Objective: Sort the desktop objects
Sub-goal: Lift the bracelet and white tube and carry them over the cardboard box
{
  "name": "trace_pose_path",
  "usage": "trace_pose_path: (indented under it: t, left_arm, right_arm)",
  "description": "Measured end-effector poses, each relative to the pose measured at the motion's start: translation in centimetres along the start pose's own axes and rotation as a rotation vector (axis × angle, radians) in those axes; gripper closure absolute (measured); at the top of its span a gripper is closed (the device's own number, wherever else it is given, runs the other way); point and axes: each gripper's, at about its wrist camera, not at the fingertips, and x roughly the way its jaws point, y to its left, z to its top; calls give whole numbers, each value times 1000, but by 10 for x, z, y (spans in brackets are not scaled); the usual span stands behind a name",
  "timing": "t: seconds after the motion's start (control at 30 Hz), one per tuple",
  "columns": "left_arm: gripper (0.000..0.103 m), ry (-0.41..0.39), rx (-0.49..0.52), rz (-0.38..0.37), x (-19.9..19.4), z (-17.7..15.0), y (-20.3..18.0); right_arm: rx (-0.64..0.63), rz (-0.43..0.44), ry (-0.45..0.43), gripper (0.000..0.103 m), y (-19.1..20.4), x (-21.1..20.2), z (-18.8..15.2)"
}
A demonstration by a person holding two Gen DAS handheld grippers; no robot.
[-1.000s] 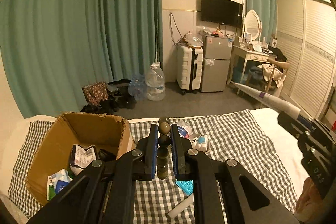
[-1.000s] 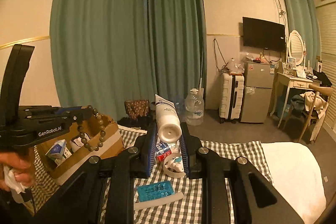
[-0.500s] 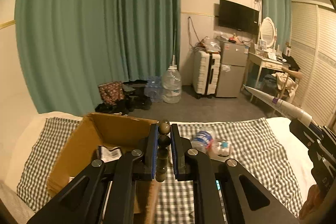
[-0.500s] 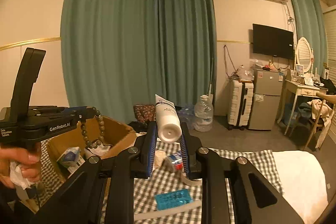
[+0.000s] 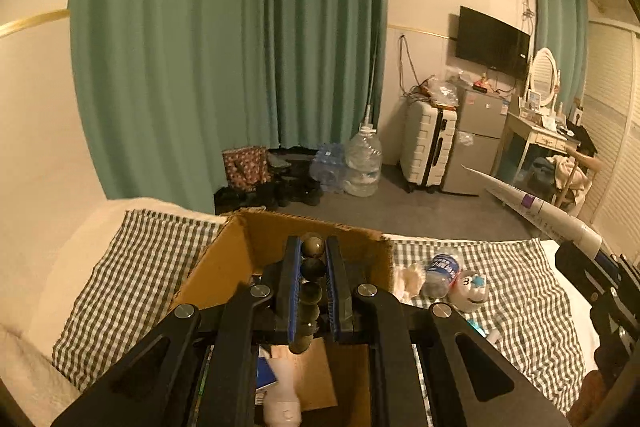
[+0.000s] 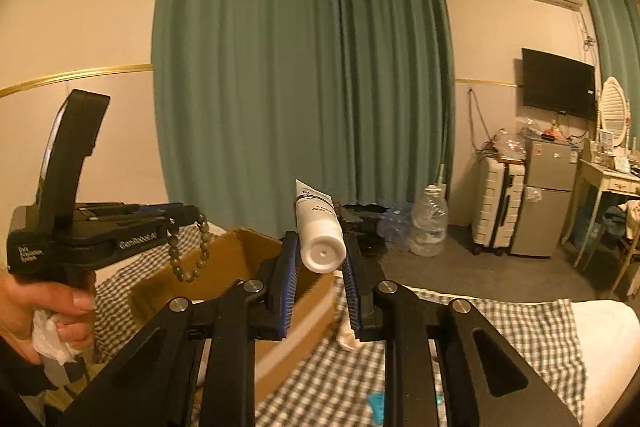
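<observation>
Bead bracelet [image 5: 311, 291], clamped in the left hand-held gripper [image 5: 312, 255], now hangs over the cardboard box [image 5: 240, 247], previously to its left; right hand-held gripper [image 6: 320, 259] still clamps the white tube [image 6: 320, 231].

The left hand-held gripper [image 5: 313, 259] is black with blue pads, clamped on a bead bracelet [image 5: 310, 291] of dull olive-green beads. The right hand-held gripper [image 6: 320, 267] is black with blue pads too, closed on a white tube [image 6: 318, 231] with a white cap and dark print. The cardboard box [image 5: 256, 247] is plain brown. The cloth [image 5: 132, 267] on the bed is a green-grey and white check. Near its right edge lies a turquoise item [image 6: 376, 401]. The curtains [image 5: 224, 47] are teal.
</observation>
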Motion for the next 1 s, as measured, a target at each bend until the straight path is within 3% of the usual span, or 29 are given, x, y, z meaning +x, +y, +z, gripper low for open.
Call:
trace_pose_path:
  t: [0.43, 1.0]
  left_arm:
    - [92, 23, -28, 25, 6, -5, 38]
    - [92, 165, -30, 30, 74, -21, 53]
  right_arm:
    - [-21, 75, 33, 82, 51, 30, -6]
    - [-37, 119, 184, 82, 75, 95, -39]
